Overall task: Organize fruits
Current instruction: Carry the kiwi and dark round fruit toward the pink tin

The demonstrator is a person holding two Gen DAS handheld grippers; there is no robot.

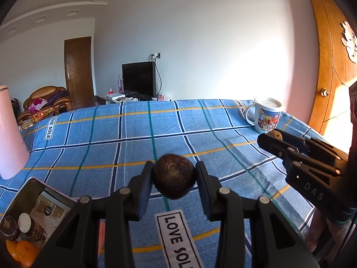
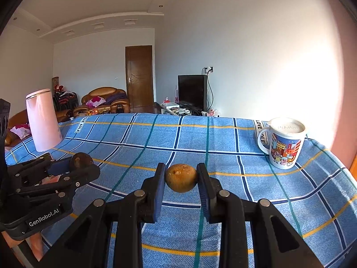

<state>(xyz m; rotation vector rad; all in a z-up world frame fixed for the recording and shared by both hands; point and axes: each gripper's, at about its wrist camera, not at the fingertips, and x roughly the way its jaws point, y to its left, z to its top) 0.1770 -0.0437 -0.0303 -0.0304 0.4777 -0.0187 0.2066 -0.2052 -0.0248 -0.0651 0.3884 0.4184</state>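
Observation:
My left gripper point(image 1: 174, 174) is shut on a dark brown round fruit point(image 1: 174, 175), held above the blue checked tablecloth point(image 1: 133, 138). My right gripper point(image 2: 181, 177) is shut on a smaller tan-brown fruit point(image 2: 181, 177), also lifted off the cloth. In the left wrist view the right gripper point(image 1: 271, 137) comes in from the right with the tan fruit point(image 1: 276, 134) peeking at its tip. In the right wrist view the left gripper point(image 2: 82, 165) enters from the left with the dark fruit point(image 2: 81, 159). A box with oranges point(image 1: 22, 252) and dark fruits point(image 1: 9, 227) sits at bottom left.
A cartoon mug point(image 2: 284, 144) stands at the far right of the table and a pink jug point(image 2: 42, 120) at the far left. A wooden door point(image 1: 330, 62) is close on the right. Beyond the table are a sofa point(image 2: 102, 102) and a television point(image 2: 193, 91).

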